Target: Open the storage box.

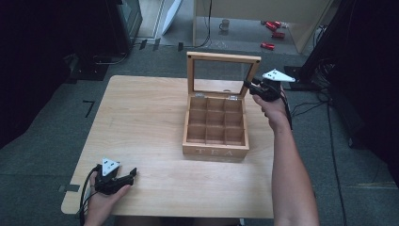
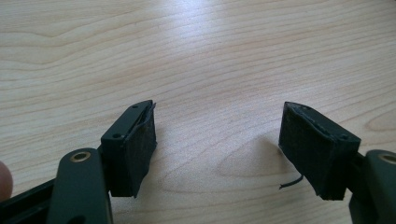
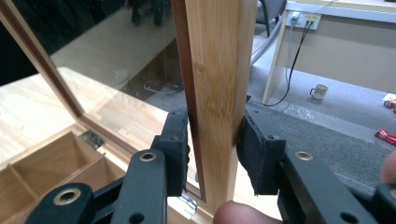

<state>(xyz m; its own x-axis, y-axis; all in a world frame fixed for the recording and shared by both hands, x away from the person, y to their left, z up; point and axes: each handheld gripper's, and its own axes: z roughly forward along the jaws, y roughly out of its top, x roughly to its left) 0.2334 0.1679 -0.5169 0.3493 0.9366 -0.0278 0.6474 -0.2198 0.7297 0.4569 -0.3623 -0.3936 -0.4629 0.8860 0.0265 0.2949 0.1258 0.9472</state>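
The right gripper is pinching the right edge of the tea box lid, best swung gently about the far hinges, while the left gripper is resting wide open.

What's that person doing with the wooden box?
A person holds a gripper in each hand at a wooden table. The right gripper is clamped on the side frame of the tea box's glass lid, which stands upright and open. The tea box sits on the table with its nine compartments looking empty. The left gripper rests open near the table's front left corner, holding nothing.
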